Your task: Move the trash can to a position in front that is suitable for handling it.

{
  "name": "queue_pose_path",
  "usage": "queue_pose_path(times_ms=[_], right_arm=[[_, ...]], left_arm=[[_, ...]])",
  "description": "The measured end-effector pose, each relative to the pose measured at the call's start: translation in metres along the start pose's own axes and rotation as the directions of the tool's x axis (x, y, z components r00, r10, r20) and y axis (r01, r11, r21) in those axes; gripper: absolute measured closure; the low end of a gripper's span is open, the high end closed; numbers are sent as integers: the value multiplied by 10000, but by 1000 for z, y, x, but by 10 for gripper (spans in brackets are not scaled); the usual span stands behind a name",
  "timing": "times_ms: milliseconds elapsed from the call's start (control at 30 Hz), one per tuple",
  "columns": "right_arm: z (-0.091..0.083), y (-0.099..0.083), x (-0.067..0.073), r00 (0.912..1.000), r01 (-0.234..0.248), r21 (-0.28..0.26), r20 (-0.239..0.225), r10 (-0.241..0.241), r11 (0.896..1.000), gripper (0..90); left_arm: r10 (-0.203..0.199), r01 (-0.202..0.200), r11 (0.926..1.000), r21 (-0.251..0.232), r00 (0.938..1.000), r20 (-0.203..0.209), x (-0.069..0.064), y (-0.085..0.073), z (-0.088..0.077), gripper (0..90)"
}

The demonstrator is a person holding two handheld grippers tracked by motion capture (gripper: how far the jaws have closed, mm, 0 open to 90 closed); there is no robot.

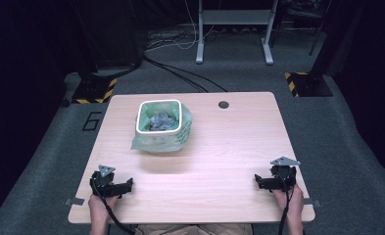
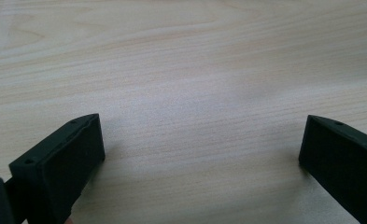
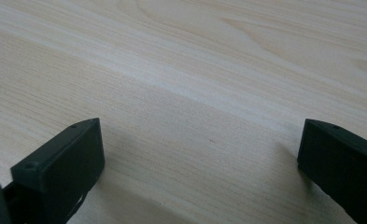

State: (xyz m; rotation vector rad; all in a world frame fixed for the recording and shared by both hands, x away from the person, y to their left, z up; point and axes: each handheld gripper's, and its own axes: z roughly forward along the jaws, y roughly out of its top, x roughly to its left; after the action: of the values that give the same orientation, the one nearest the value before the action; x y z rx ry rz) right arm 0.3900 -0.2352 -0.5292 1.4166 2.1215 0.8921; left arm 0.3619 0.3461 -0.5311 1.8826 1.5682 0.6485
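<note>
Small white square-rimmed waste bin (image 1: pixel 158 123), lined with a pale green plastic bag folded over its sides, holding crumpled grey-white scraps (image 1: pixel 158 121): standing upright on the far left-centre of the pale wood-grain tabletop (image 1: pixel 229 147), well apart from both grippers. Round cable hole (image 1: pixel 223 105) in the tabletop, to the right of the bin near the far edge. Left hand-held gripper (image 1: pixel 127 184), black with grey three-cornered plate: resting on the near left corner of the tabletop, jaws wide apart, nothing between them, bare wood below in the left gripper view (image 2: pixel 202 140). Right hand-held gripper (image 1: pixel 257 181), same build: resting on the near right corner, jaws likewise spread wide and empty over bare wood in the right gripper view (image 3: pixel 200 144). Grey carpeted floor (image 1: pixel 337 137) around the tabletop.
</note>
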Motion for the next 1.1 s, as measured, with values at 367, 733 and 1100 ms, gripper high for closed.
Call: queue_pose_path(times_ms=[367, 733, 1100], right_arm=[[0, 0, 0, 10000, 15, -6, -20, -15, 10000, 1], [0, 0, 0, 10000, 10, -7, -15, -10, 10000, 3], [0, 0, 0, 10000, 9, -9, -18, -9, 10000, 3]], left_arm=[[-27, 27, 10000, 6, 10000, -9, 0, 0, 0, 0], [-98, 98, 9999, -47, 9999, -108, 3, -2, -3, 19], [32, -33, 10000, 34, 10000, 50, 2, 4, -6, 10]])
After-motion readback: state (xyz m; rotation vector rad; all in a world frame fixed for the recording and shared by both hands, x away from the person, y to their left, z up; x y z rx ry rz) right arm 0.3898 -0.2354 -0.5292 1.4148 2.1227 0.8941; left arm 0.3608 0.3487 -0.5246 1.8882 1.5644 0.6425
